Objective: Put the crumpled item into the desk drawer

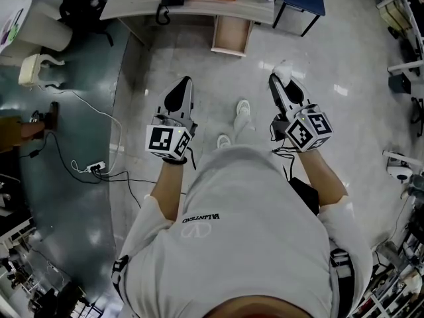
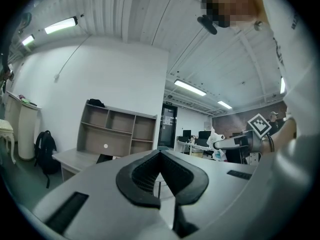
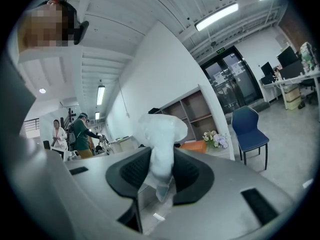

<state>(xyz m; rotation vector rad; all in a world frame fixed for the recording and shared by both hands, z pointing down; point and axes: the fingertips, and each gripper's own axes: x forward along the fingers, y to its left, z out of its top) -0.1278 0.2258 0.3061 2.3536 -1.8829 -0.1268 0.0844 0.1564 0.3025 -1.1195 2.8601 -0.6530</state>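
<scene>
Right claw (image 3: 161, 154) clamps a white crumpled item (image 3: 161, 131), mid-frame in its view. Left claw (image 2: 160, 155) is closed, empty. In the head view both hang over the floor (image 1: 199, 65); the open drawer (image 1: 231, 35) sits top centre, under the tabletop (image 1: 136, 4).

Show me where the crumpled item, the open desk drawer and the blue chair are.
crumpled item (image 3: 162, 130), right gripper view, on its bulging white top.
desk drawer (image 1: 231, 34), head view, on its bare inside bottom.
blue chair (image 3: 245, 119), right gripper view, on its backrest.
</scene>
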